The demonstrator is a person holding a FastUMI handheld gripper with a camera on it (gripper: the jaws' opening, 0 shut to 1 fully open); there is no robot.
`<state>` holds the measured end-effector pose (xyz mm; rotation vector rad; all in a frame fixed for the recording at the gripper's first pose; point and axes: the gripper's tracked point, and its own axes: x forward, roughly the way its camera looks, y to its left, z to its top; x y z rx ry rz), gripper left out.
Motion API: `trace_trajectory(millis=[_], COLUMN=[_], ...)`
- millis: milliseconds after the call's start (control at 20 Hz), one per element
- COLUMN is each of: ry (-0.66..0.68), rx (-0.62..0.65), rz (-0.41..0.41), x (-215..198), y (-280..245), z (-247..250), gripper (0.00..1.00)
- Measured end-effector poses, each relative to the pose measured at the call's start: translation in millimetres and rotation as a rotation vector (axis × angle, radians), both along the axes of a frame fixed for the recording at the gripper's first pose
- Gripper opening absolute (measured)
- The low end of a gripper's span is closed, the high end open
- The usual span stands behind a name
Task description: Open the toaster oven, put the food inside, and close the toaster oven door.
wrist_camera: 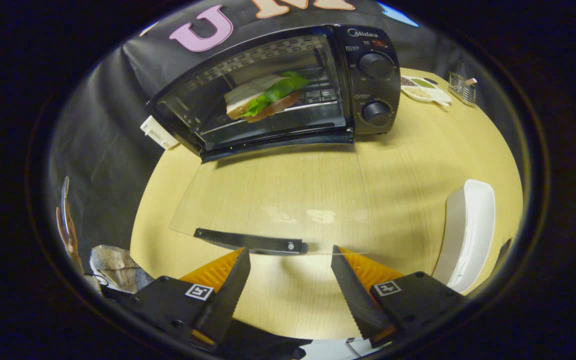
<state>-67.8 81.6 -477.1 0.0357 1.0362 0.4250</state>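
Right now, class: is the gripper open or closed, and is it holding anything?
Gripper: open, holding nothing; its fingers sit just short of the handle of the lowered glass door.

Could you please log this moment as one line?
sandwich inside toaster oven | glass door down | hand-held gripper open, at door handle

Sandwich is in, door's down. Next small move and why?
Probably ease the gripper forward and under the door handle to start lifting the glass door shut. The sandwich already sits on the rack inside the oven, the door lies fully open over the table, and the open fingers hold nothing, with the handle just ahead of them.
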Motion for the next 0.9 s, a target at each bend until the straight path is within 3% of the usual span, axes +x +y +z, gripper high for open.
trace_trajectory(millis=[200, 550, 900], ry=[-0.018, -0.103, -0.151], rx=[0.059, 0.281, 0.3], rz=[-0.032, -0.178, -0.221], x=[5, 53, 76], y=[3, 29, 31], z=[23, 85, 101], gripper=[1.0, 1.0, 1.0])
